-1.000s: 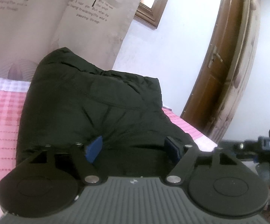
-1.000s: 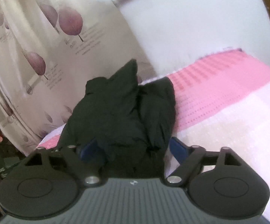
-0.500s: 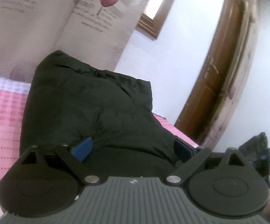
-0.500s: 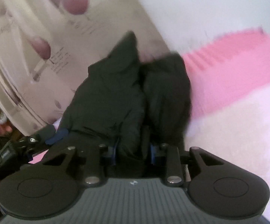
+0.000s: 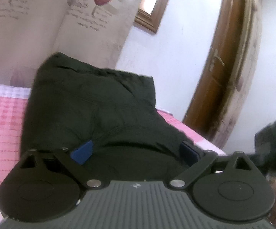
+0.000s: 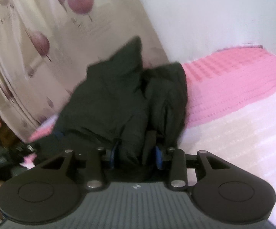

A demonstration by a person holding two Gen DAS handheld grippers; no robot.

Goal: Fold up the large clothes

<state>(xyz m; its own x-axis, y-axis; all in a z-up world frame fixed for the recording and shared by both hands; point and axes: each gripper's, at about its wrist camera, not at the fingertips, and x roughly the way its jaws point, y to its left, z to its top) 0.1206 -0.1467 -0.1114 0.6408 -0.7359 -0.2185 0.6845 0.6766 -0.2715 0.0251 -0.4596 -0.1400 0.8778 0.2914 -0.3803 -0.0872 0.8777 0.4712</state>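
The bulky black padded jacket (image 6: pixel 122 103), heaped on the pink checked bedspread (image 6: pixel 233 87), bunches between the right gripper (image 6: pixel 136 157), whose jaws are opening around a thick fold. That fold could slip free. The left gripper (image 5: pixel 136 150) straddles the jacket's near edge, spread wide and gripping nothing, so the heap may sag unsupported.

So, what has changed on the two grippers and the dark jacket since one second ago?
The right gripper closed from wide open onto a bunch of the dark jacket; its jaws are now easing open slightly, fabric still pinched between them. The left gripper spread a little wider around the jacket's edge and stays open. The jacket remains heaped on the pink bedcover.
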